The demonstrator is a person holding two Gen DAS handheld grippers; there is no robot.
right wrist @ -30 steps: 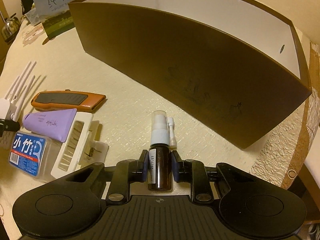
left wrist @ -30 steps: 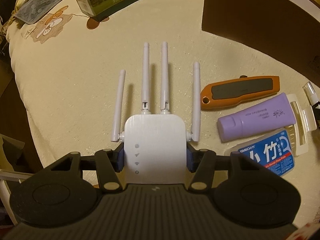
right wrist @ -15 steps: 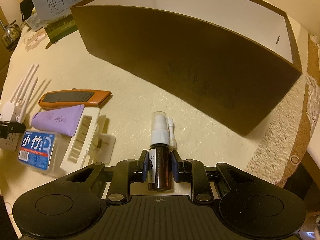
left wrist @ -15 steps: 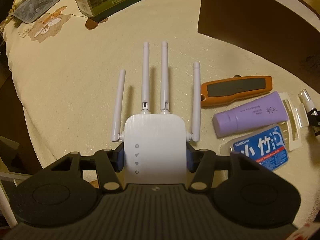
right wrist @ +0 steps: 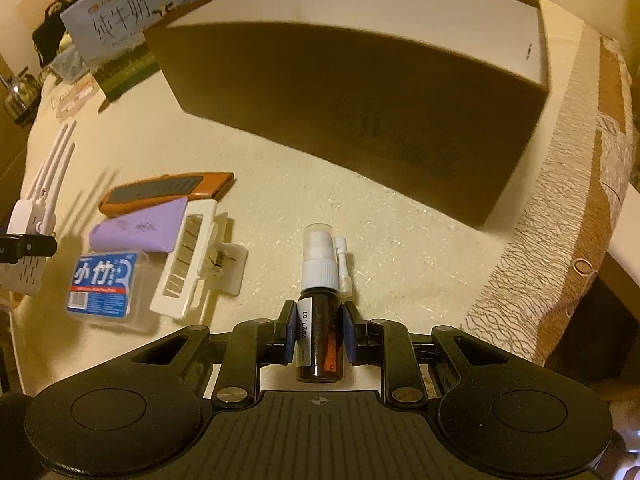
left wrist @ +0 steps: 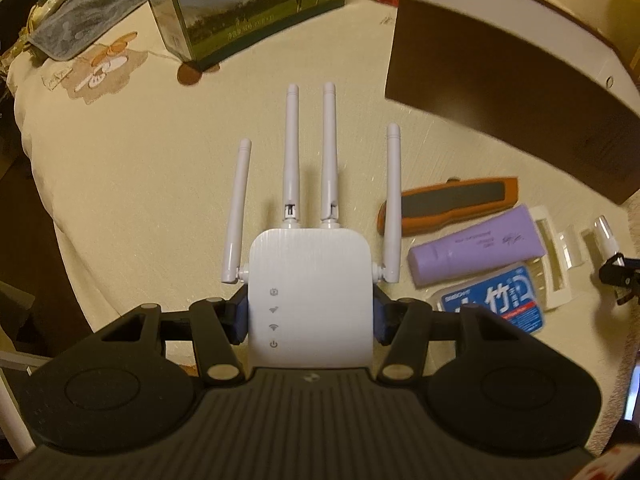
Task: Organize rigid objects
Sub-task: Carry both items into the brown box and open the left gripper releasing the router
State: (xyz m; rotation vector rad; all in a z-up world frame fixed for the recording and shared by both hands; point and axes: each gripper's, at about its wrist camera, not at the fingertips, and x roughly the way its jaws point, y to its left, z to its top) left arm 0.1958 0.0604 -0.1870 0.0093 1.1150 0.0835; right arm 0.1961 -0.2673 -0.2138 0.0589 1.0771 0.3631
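Both hands are loaded here: the left gripper (left wrist: 310,316) is clamped on the flanks of the white Wi-Fi repeater (left wrist: 308,296), four antennas fanning toward twelve o'clock, while the right gripper (right wrist: 319,334) pinches the waist of a small brown spray bottle (right wrist: 320,320), white pump head and clear cap poking out ahead. The risks, as I read them: those long antennas could snag the wall of the brown cardboard box (right wrist: 360,120) on the way in and twist the smooth shell between the pads; the bottle is round and gripped low, so it could pivot if its nozzle taps the rim. With both hands aiming for one box, they could also collide. Waiting on the cream tablecloth (left wrist: 160,180) at three o'clock of the repeater lie an orange utility knife (left wrist: 452,204), a purple tube (left wrist: 476,244), a blue-labelled floss-pick case (left wrist: 496,300) and a white plastic holder (right wrist: 188,256), bunched and touching. The box stands open at one o'clock, white lining showing; what lies inside I cannot tell. A milk carton box (left wrist: 240,4) stands behind at eleven.
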